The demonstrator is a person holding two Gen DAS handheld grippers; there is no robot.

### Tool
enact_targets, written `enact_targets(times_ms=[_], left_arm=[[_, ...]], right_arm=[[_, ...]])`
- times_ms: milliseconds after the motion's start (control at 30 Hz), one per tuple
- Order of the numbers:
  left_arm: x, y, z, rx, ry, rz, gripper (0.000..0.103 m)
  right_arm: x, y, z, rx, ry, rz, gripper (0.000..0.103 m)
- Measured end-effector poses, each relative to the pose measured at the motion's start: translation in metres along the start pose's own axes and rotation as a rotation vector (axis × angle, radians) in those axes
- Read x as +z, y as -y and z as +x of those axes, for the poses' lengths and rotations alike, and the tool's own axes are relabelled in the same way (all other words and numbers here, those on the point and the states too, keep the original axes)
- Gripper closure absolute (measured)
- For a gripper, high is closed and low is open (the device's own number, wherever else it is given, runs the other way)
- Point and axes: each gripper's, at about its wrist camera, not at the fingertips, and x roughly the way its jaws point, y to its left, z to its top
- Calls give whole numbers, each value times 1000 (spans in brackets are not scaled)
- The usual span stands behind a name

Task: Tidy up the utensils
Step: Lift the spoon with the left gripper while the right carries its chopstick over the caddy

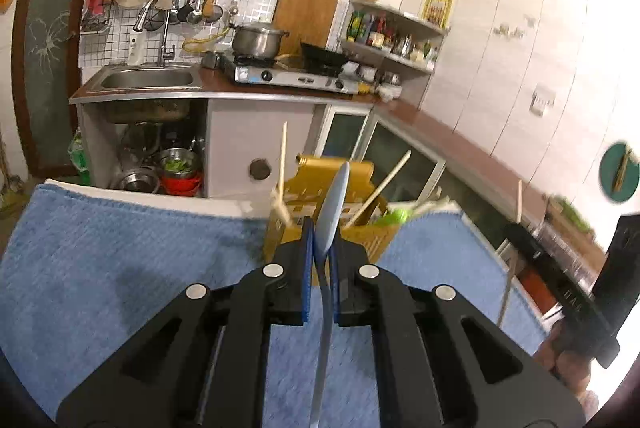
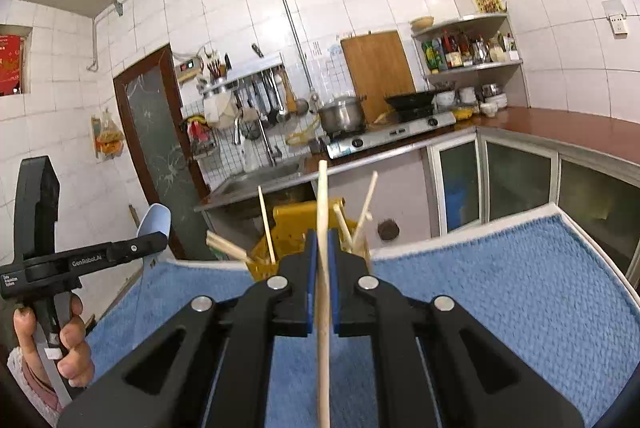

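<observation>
My left gripper (image 1: 322, 228) is shut on a pale blue spoon (image 1: 332, 204), bowl pointing up and away, handle running down between the jaws. In the right wrist view that spoon (image 2: 155, 224) sticks up from the left gripper (image 2: 160, 240) at the left, held by a hand (image 2: 70, 340). My right gripper (image 2: 322, 236) is shut on a pale wooden chopstick (image 2: 323, 220) that rises past the fingertips. Beyond both stands a yellow utensil holder (image 1: 320, 212) (image 2: 296, 224) with several chopsticks (image 1: 283, 160) leaning in it, on a blue towel (image 1: 120, 260) (image 2: 500, 288).
The towel covers a white table whose far edge (image 1: 192, 200) lies just behind the holder. Beyond are a kitchen counter with a sink (image 1: 146, 80), a stove with a pot (image 1: 258, 38), a cutting board (image 1: 306, 12) and a corner shelf of bottles (image 2: 464, 48).
</observation>
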Motion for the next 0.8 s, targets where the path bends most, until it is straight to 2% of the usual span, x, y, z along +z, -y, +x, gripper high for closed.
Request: enact_targets(times_ms=[100, 333, 500, 633, 800], left_arm=[[11, 0, 9, -19, 26, 7, 98], [16, 0, 26, -22, 39, 14, 97], [16, -1, 39, -26, 7, 14, 97], [16, -2, 49, -29, -6, 14, 98], [32, 2, 50, -49, 41, 5, 98]], right_arm=[[7, -5, 9, 9, 33, -26, 97], [9, -7, 24, 33, 47, -21, 97], [5, -1, 36, 33, 28, -2, 97], [5, -5, 42, -7, 3, -54, 97], [24, -7, 45, -30, -2, -64, 98]])
